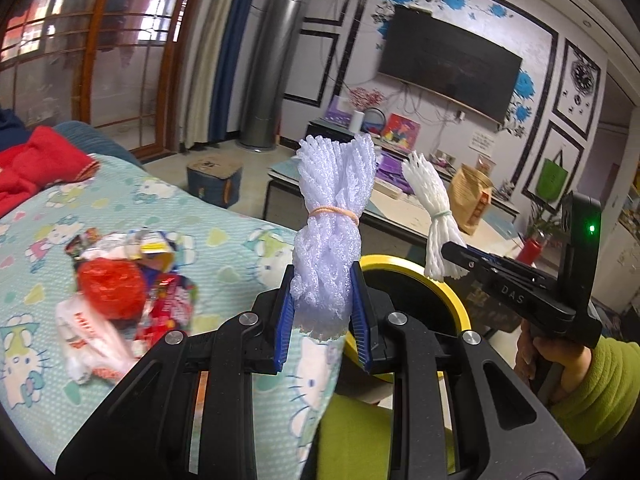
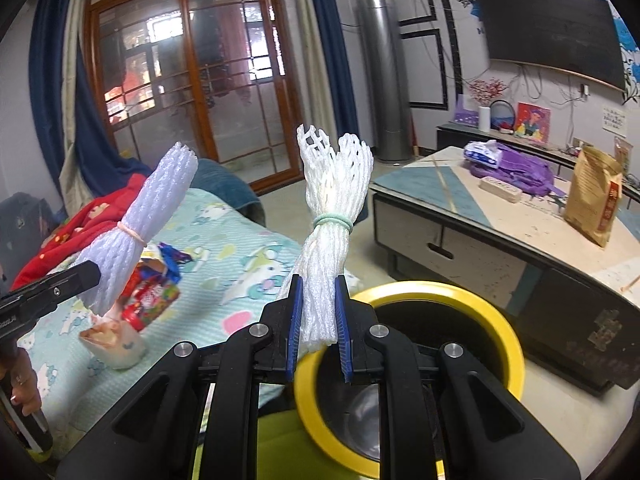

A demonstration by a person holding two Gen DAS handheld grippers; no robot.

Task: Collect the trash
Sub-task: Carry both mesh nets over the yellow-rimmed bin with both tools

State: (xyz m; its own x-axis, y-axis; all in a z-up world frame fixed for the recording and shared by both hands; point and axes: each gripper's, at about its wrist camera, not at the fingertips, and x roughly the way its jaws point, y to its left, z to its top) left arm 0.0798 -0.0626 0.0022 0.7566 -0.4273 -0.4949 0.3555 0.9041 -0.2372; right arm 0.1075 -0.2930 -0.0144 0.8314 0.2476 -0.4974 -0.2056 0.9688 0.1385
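Observation:
My left gripper (image 1: 322, 312) is shut on a lilac-white foam net bundle (image 1: 334, 216) tied with an orange rubber band, held upright above the bed edge. My right gripper (image 2: 318, 328) is shut on a white foam net bundle (image 2: 334, 200) tied with a green band, held over the rim of the yellow-rimmed bin (image 2: 508, 332). The bin (image 1: 436, 280) stands beside the bed, just right of the left gripper. A pile of wrappers and plastic bags (image 1: 116, 292) lies on the bed; it also shows in the right wrist view (image 2: 140, 300).
The bed has a Hello Kitty sheet (image 1: 224, 256) with red clothing (image 1: 36, 160) at its far end. A low coffee table (image 2: 500, 224) holds a brown paper bag (image 2: 592, 200) and purple fabric. A cardboard box (image 1: 214, 178) sits on the floor.

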